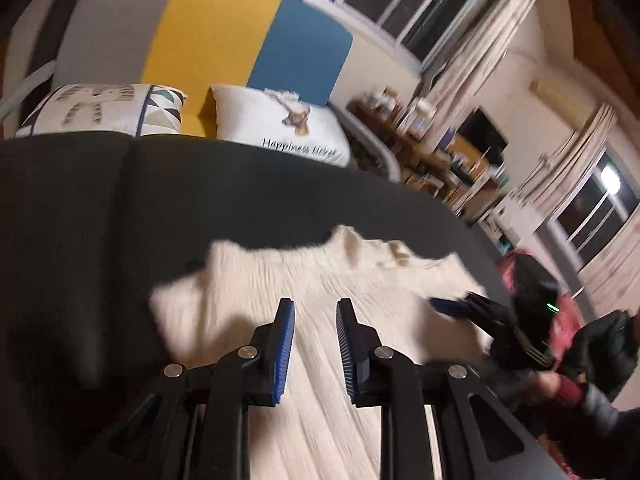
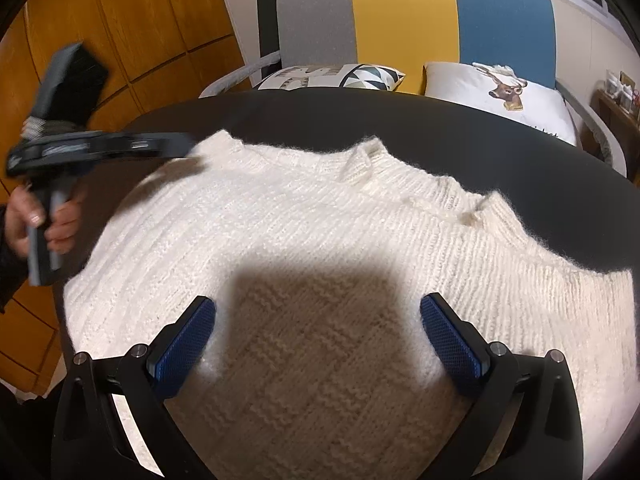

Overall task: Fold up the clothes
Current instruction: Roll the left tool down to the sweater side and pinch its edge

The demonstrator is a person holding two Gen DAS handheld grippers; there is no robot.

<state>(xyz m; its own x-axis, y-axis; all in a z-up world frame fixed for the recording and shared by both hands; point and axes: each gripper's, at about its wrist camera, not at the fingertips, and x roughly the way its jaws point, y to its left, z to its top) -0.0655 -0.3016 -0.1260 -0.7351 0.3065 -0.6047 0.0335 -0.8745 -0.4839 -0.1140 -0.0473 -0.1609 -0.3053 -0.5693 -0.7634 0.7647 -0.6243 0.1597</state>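
A cream knitted sweater point(image 2: 320, 240) lies spread flat on a dark round table point(image 2: 440, 128), its neckline toward the far side. It also shows in the left wrist view point(image 1: 312, 288). My right gripper point(image 2: 318, 312) hovers over the sweater's middle with its jaws wide open and empty. My left gripper point(image 1: 315, 312) is over the sweater's left part, jaws a narrow gap apart, nothing between them. In the right wrist view the left gripper point(image 2: 184, 146) reaches the sweater's far left corner. In the left wrist view the right gripper point(image 1: 452, 306) is at the sweater's right edge.
Behind the table stands a sofa point(image 2: 400, 12) with grey, yellow and blue back panels and two printed cushions point(image 2: 496, 88). Wooden cabinet doors point(image 2: 120, 20) are at the left. Cluttered shelves point(image 1: 432, 140) and curtained windows point(image 1: 400, 4) are at the right.
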